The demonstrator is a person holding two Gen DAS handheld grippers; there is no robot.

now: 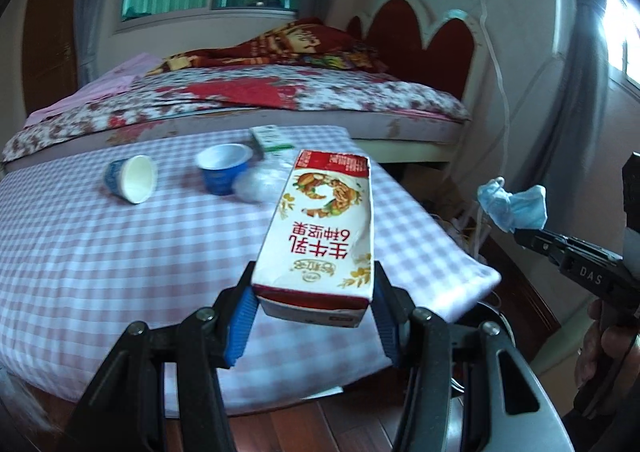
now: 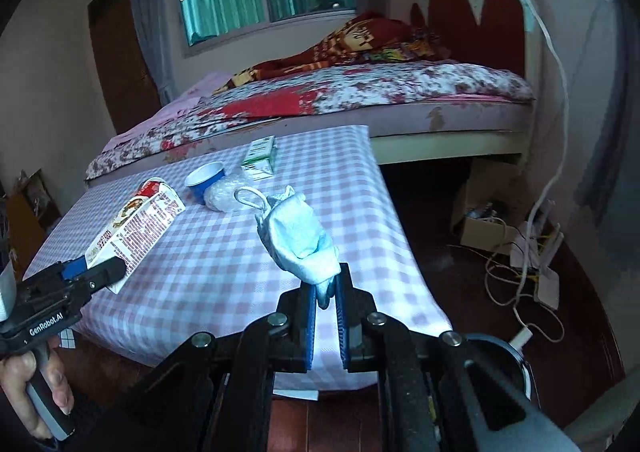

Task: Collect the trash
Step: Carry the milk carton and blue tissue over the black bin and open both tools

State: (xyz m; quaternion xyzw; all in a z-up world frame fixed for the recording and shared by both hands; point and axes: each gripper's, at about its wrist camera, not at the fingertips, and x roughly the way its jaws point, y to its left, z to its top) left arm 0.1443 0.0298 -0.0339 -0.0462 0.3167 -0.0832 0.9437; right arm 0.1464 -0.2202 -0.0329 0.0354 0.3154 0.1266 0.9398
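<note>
Left hand-held gripper (image 1: pixel 312 312) clamps milk carton (image 1: pixel 320 228) by base, aloft over checked counter (image 1: pixel 100 272); carton light, dented, crushable: grip flat sides. Right hand-held gripper (image 2: pixel 325 294) pinches soft blue mask (image 2: pixel 300 240); limp, hold bunched. Cups (image 1: pixel 222 172) remain.

The checked table (image 1: pixel 120 260) bears two cups (image 1: pixel 134 178), a small box (image 2: pixel 260 156) and what looks like crumpled plastic (image 2: pixel 222 194).

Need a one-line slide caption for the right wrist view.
Right gripper pinches a crumpled blue face mask over the checkered table; left gripper holds a milk carton.
</note>
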